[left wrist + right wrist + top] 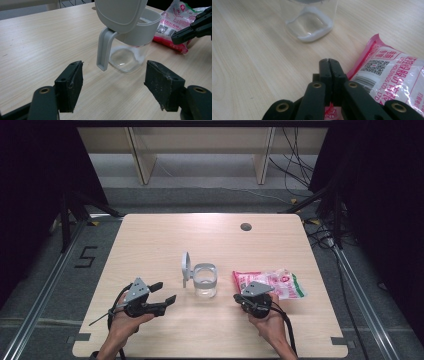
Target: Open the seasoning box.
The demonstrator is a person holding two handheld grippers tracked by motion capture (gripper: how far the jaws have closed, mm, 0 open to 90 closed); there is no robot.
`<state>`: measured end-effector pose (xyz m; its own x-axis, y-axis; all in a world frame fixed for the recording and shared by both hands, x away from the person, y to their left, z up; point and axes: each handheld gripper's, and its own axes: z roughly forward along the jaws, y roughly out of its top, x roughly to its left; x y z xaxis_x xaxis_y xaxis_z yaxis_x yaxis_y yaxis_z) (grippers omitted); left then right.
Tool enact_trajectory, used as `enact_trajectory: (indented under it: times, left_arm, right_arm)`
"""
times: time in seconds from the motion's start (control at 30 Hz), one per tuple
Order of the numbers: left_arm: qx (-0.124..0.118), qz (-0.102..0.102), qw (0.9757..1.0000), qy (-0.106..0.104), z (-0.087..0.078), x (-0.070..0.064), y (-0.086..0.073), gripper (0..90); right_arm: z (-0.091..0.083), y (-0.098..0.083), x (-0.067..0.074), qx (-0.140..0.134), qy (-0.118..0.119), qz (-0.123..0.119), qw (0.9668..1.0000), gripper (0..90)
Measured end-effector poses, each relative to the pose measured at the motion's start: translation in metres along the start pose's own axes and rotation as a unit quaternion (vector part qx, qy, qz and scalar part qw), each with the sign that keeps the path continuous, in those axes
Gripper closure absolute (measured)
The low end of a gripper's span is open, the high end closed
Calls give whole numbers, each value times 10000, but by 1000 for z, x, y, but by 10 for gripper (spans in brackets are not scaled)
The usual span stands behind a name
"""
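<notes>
Salt bag (276,283) lies on the tabletop (150,245) just right of the open-lidded jar (204,280) — the right gripper (329,65), jaws pressed together, pinches its near corner. Left gripper (113,83) hovers wide open, facing the jar — holding nothing.

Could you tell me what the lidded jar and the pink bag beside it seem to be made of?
Jar: clear body, glass or hard plastic, see-through and glossy; lid matte grey plastic. Bag: thin glossy plastic film, crinkled, printed, shiny.
</notes>
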<state>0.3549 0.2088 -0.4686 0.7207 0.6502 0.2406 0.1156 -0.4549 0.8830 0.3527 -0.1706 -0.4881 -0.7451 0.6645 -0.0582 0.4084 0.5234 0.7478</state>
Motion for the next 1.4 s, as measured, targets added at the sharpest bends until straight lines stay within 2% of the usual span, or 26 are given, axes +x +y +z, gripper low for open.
enact_trajectory:
  times: [0.1,0.13,0.17,0.37,0.4,0.47,0.57,0.63,0.67,0.7,0.8,0.9,0.93,0.97,1.03,1.07,1.23,1.27,1.3,1.37,1.4]
  left_arm:
    - [-83,-41,9999,-45,2,-1,-1,299]
    - [-85,-47,9999,-45,2,-1,-1,299]
    - [-14,-39,10000,-39,2,-1,-1,298]
    - [-15,-63,10000,-48,2,-1,-1,296]
    - [24,-14,10000,-39,1,-1,-1,296]
    - [20,-28,10000,-40,1,-1,-2,296]
    - [26,-21,10000,-31,1,0,-2,296]
    - [15,-29,10000,-35,1,0,-1,295]
    - [-73,-90,9999,-62,2,-1,-2,295]
    - [-26,-42,10000,-52,1,0,-1,296]
    - [-78,-97,9999,-69,2,-1,-2,295]
    - [18,-33,10000,-21,0,1,-1,295]
    - [-88,-48,9999,-42,1,1,-2,296]
    - [-18,-40,10000,-17,0,1,-1,296]
    - [-34,-37,10000,-29,-1,1,-1,296]
    - [-45,-42,10000,-31,-1,1,-1,296]
    - [-3,-45,10000,-12,-1,1,-1,295]
    - [5,-38,10000,-12,-1,1,-1,295]
    - [3,-43,10000,-11,-1,1,-1,295]
    - [-1,-43,10000,-15,-1,1,-1,295]
    - [19,-19,10000,11,-1,2,-1,295]
  right_arm:
    - [0,-2,-2,133,-45,-89,9999,900]
    - [0,-3,-2,113,-61,-49,9999,900]
    - [1,-3,-3,58,-84,-63,9999,900]
    - [0,-3,-3,102,-74,-63,9999,900]
    - [0,-3,-3,117,-64,-46,9999,900]
    - [-2,-4,-1,223,-58,23,9997,900]
    - [-1,-5,-1,313,-90,-14,9995,900]
    - [-1,-9,-2,427,-7,37,9991,900]
    - [-1,-10,-2,416,7,105,9991,900]
    - [-1,-10,-2,367,-34,84,9993,900]
    - [-4,-11,-4,378,18,125,9992,900]
    - [-7,-12,-5,371,-2,99,9993,900]
    - [-8,-13,-6,386,4,115,9992,900]
    - [-10,-13,-6,420,8,128,9990,900]
    - [-12,-16,-8,404,-29,84,9991,900]
    - [-13,-16,-8,399,-25,181,9990,900]
    - [-20,-22,-13,420,-73,194,9989,900]
    - [-20,-23,-14,385,-27,295,9988,900]
    - [-21,-24,-16,334,8,205,9992,900]
    - [-24,-25,-15,385,-41,332,9987,900]
    - [-24,-26,-17,306,-74,193,9993,900]
